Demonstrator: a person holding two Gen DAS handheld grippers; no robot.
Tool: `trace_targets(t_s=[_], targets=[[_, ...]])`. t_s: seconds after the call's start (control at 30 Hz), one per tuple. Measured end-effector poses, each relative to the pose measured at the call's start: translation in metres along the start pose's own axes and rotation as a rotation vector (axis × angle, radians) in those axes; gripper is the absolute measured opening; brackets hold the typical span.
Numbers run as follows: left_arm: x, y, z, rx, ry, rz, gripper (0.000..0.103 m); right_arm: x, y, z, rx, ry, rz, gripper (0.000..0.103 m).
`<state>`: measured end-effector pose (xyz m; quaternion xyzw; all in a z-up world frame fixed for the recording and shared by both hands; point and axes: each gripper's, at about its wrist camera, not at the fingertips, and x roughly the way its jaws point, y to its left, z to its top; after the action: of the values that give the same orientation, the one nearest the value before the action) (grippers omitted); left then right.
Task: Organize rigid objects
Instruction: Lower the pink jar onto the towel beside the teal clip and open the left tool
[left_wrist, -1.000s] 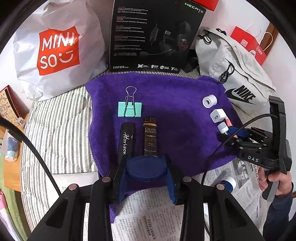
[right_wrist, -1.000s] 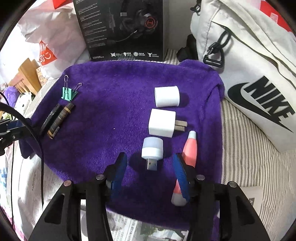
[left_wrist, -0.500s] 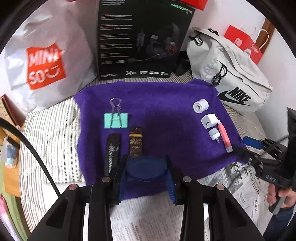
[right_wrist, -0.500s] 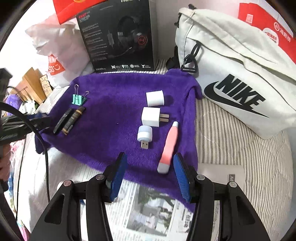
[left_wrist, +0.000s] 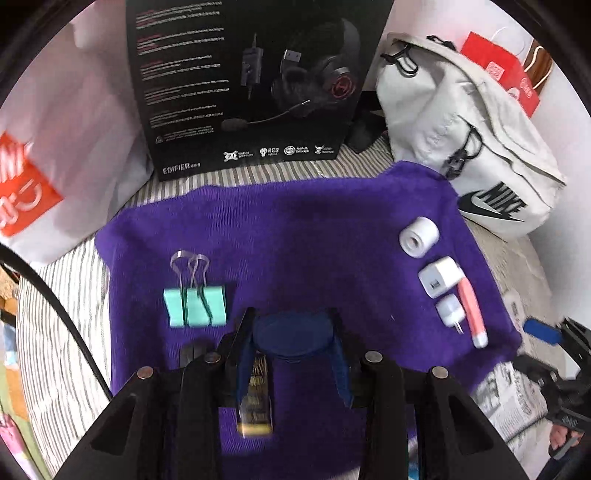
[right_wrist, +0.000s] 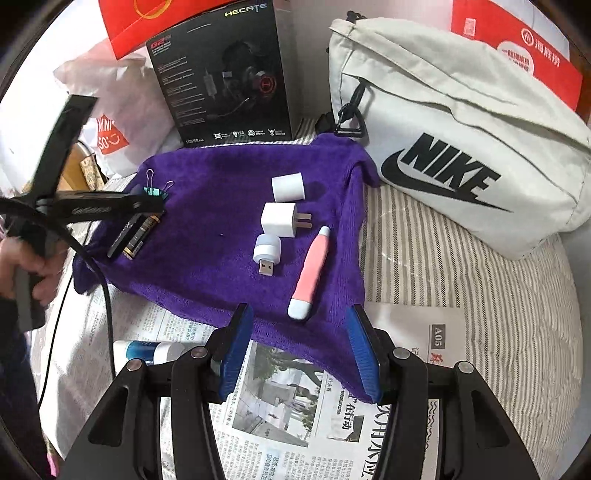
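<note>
left gripper (left_wrist: 293, 354) clamps our blue round lid (left_wrist: 293, 334), carrying it to sort | right gripper (right_wrist: 299, 350) wide, empty, clear of purple towel (right_wrist: 221, 266)

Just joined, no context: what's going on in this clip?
A person is sorting small items on a purple towel. The left tool grips a dark blue round object above the towel's near-left area, by the teal binder clip and gold-labelled lighter. The right tool is open and empty at the towel's near edge. A white roll, charger plug, USB light and pink pen-like item lie grouped ahead of it.
</note>
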<state>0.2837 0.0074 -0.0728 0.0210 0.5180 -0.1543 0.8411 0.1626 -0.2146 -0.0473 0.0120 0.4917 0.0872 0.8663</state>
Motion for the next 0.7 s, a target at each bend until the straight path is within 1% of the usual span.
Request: trace_targets(t_s=[0.07, 0.13, 0.23, 0.47, 0.63, 0.67, 0.7], targets=[[0.007, -0.001, 0.007, 0.006, 0.009, 0.003, 0.034, 0.001, -0.001, -0.001, -0.005, 0.01, 0.014, 0.053], [0.014, -0.002, 0.013, 0.011, 0.014, 0.007, 0.034, 0.002, -0.001, -0.001, -0.009, 0.01, 0.004, 0.053], [0.025, -0.004, 0.02, 0.023, 0.02, 0.023, 0.034, 0.003, -0.003, 0.0, -0.004, 0.013, 0.015, 0.053], [0.042, -0.006, 0.024, 0.042, 0.04, 0.055, 0.034, 0.005, -0.002, 0.003, -0.017, 0.015, 0.018, 0.053], [0.043, -0.009, 0.022, 0.058, 0.034, 0.063, 0.035, 0.005, 0.0, 0.003, -0.022, 0.018, 0.019, 0.053], [0.043, -0.01, 0.021, 0.064, 0.034, 0.067, 0.035, 0.005, 0.0, 0.003, -0.023, 0.02, 0.018, 0.053], [0.044, -0.012, 0.021, 0.071, 0.037, 0.068, 0.04, 0.005, 0.0, 0.003, -0.022, 0.021, 0.016, 0.053]])
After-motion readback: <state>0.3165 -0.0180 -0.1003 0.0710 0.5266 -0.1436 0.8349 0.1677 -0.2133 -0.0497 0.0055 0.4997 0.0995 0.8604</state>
